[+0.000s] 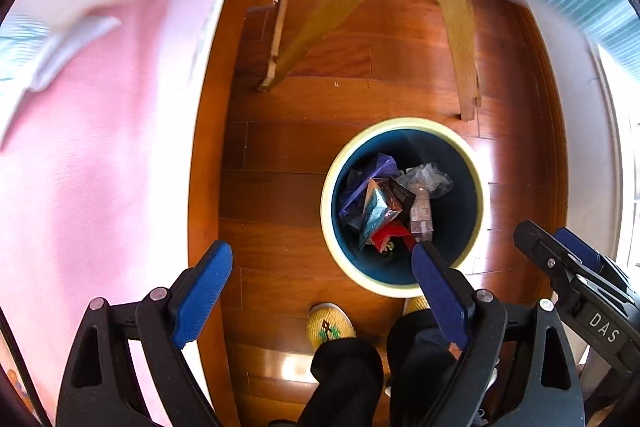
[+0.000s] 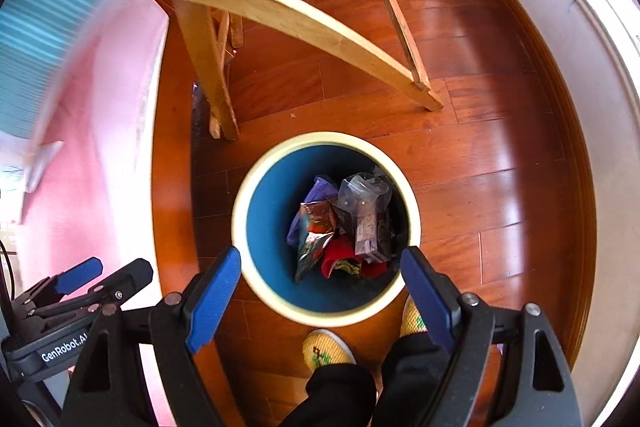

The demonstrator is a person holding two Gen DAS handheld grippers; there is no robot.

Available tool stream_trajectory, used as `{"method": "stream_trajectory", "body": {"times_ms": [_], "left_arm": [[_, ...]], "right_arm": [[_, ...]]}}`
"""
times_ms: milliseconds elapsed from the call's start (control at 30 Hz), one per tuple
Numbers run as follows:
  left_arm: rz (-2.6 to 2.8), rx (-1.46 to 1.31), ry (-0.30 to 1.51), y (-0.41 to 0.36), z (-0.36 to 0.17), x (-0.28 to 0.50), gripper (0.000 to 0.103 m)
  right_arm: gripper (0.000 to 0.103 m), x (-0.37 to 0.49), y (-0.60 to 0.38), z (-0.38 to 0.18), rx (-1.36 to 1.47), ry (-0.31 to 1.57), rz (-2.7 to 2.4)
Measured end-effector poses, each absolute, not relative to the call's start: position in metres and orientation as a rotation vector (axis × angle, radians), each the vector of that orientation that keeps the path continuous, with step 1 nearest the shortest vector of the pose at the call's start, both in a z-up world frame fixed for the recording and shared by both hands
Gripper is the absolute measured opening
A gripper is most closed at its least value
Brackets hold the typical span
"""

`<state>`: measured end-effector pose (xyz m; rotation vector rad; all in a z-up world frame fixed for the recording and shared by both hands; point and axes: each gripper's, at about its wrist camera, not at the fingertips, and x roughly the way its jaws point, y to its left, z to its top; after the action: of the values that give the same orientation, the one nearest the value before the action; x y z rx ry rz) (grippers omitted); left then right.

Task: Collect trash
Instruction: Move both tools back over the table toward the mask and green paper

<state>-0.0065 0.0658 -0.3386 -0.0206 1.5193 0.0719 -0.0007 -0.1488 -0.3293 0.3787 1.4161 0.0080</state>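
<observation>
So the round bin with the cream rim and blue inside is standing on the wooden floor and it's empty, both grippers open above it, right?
Not empty. The round bin with the cream rim and blue inside holds crumpled wrappers and plastic bags, as the right wrist view shows. It does stand on the wooden floor, with the left gripper and right gripper open above it.
</observation>
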Motion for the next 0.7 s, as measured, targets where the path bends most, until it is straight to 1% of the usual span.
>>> {"method": "stream_trajectory", "body": {"times_ms": [200, 367, 567, 700], "left_arm": [[0.059, -0.056, 1.470, 0.070, -0.261, -0.015, 0.090], [0.047, -0.070, 1.376, 0.075, -0.184, -0.021, 0.090], [0.054, -0.109, 1.267, 0.089, -0.093, -0.026, 0.090], [0.048, -0.129, 1.227, 0.101, -0.045, -0.026, 0.090]], "right_arm": [[0.083, -0.010, -0.145, -0.256, 0.386, 1.386, 0.012], [0.083, -0.019, -0.137, -0.187, 0.363, 1.344, 0.040], [0.083, -0.030, -0.129, -0.102, 0.318, 1.255, 0.070], [0.083, -0.037, -0.120, -0.053, 0.264, 1.197, 0.074]]}}
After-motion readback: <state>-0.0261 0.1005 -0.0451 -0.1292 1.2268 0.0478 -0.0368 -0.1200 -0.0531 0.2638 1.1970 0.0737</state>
